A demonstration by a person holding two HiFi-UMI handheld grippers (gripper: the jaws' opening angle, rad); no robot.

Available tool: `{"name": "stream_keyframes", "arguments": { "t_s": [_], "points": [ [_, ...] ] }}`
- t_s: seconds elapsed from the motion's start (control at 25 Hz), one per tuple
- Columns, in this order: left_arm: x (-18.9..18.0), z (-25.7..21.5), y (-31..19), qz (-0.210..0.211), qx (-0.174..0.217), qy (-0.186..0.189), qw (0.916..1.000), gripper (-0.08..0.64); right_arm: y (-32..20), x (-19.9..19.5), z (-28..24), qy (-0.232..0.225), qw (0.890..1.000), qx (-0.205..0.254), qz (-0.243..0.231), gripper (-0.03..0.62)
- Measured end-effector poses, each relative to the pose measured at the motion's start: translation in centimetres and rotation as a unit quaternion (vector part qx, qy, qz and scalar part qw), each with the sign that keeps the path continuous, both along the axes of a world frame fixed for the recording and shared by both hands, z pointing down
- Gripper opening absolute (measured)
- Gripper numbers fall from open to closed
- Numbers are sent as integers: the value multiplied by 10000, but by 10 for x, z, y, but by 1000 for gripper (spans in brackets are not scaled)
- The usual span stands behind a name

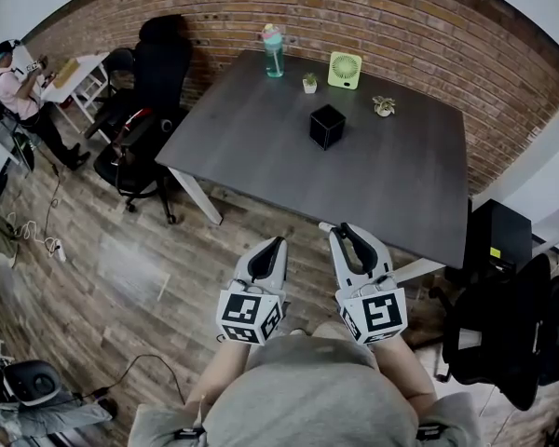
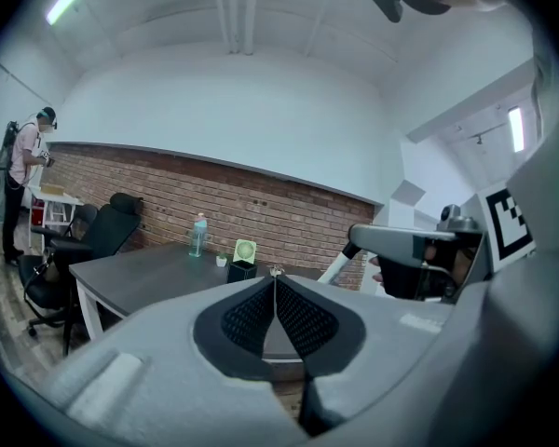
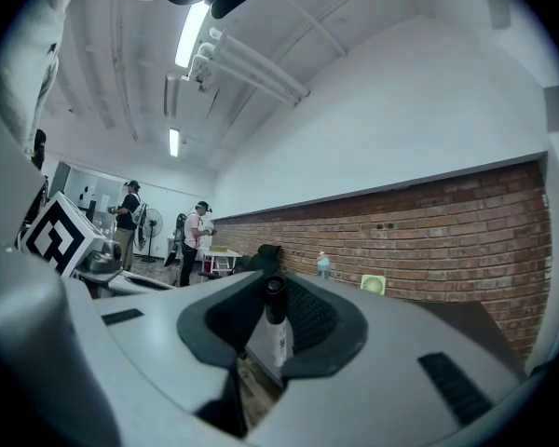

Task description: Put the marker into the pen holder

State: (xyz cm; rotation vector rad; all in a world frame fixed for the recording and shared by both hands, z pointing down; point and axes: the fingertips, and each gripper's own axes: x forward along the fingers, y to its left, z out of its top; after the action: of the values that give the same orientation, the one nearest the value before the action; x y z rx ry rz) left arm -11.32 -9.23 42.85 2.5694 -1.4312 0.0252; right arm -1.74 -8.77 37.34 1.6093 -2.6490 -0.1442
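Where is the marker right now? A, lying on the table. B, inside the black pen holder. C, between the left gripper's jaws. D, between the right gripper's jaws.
D: the marker stands clamped between the jaws of the right gripper, seen in its own view.

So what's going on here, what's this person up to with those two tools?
A person stands just short of a dark table, holding tongs in each hand. The right tongs are clamped on a marker. The left tongs are shut with nothing in them. The black pen holder sits further in on the table, beyond reach for now, so the marker has not gone in yet.
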Motion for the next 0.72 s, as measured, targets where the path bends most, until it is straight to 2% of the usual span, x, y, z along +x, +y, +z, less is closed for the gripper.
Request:
{"name": "stream_keyframes", "arguments": {
  "t_s": [0.4,0.72],
  "points": [
    [2,4,-16,-101,-23,-10,9999,21,-19,6,-1,-43,10000,65,-34,71],
    [2,8,-62,-122,-20,-74,9999,21,-69,7,2,-73,9999,137,-58,71]
  ]
}}
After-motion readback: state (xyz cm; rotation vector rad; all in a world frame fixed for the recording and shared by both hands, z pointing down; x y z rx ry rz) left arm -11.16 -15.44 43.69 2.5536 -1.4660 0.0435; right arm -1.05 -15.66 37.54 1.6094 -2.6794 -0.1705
